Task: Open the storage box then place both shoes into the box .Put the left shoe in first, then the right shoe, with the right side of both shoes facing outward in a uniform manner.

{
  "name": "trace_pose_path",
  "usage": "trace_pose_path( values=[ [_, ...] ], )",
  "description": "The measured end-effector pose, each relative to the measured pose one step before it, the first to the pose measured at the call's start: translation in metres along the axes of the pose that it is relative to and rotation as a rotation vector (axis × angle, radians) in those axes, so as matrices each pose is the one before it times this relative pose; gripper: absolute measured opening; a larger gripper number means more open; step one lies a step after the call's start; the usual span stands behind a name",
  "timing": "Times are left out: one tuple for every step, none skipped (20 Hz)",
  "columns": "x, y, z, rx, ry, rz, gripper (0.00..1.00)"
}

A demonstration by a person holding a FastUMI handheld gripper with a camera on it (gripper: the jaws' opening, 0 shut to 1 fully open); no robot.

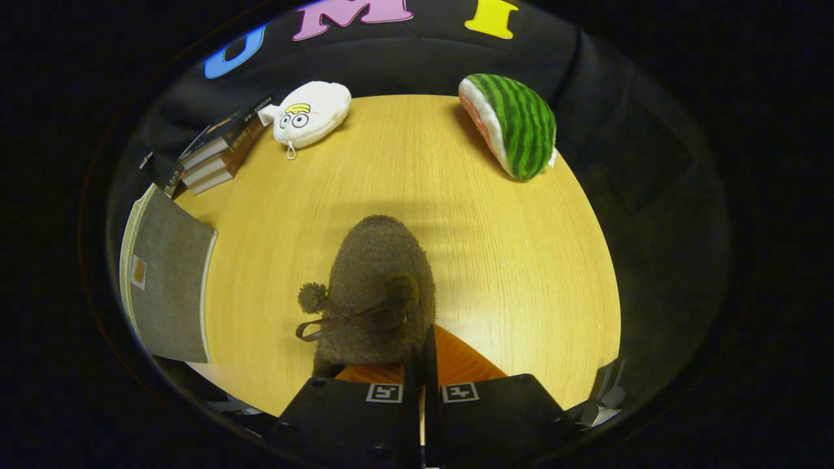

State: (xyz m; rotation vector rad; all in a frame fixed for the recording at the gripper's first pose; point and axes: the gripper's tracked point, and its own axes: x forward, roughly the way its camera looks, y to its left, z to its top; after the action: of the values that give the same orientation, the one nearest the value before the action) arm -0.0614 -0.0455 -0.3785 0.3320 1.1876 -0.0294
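Note:
A fuzzy brown shoe (378, 273) with a bow and pompoms on top points away from me over the wooden table (521, 260). Its orange lining (462, 361) shows at the opening, right by the fingers. My gripper (422, 355) is shut on the rim of the shoe's opening, the two fingers nearly touching with the rim pinched between them. The grey storage box (166, 280) with a pale rim and a small orange label stands to the left of the shoe, at the table's left edge. I cannot tell whether the box is open.
A stack of books (218, 153) lies at the far left, beyond the box. A white plush toy (309, 114) sits beside the books. A watermelon-slice plush (515, 124) lies at the far right of the table.

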Motion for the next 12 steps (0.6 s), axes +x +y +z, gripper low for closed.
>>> trace_pose_path(
  values=[
    [-0.01410,0.01053,0.00779,0.01526,-0.00813,0.01553,0.07],
    [-0.01428,0.01251,0.00825,0.01479,-0.00744,0.01714,0.07],
    [-0.01363,0.01510,0.00859,0.01188,-0.00670,0.02043,0.07],
    [-0.01288,0.01728,0.00943,0.00968,-0.00856,0.02566,0.07],
    [-0.01339,0.01848,0.00918,0.00472,-0.00710,0.03012,0.07],
    [-0.01143,0.01829,0.00858,0.00240,-0.00598,0.03052,0.07],
    [-0.01165,0.01868,0.00842,0.00462,-0.00790,0.02923,0.07],
    [-0.00947,0.01872,0.00780,0.00599,-0.00591,0.03008,0.07],
    [-0.00744,0.01887,0.00725,0.00772,-0.00435,0.02718,0.07],
    [-0.00594,0.01776,0.00536,0.00785,-0.00020,0.02600,0.07],
    [-0.00569,0.01829,0.00729,0.00707,0.00505,0.02736,0.07],
    [-0.00338,0.01758,0.00232,0.00853,0.00733,0.02547,0.07]
  ],
)
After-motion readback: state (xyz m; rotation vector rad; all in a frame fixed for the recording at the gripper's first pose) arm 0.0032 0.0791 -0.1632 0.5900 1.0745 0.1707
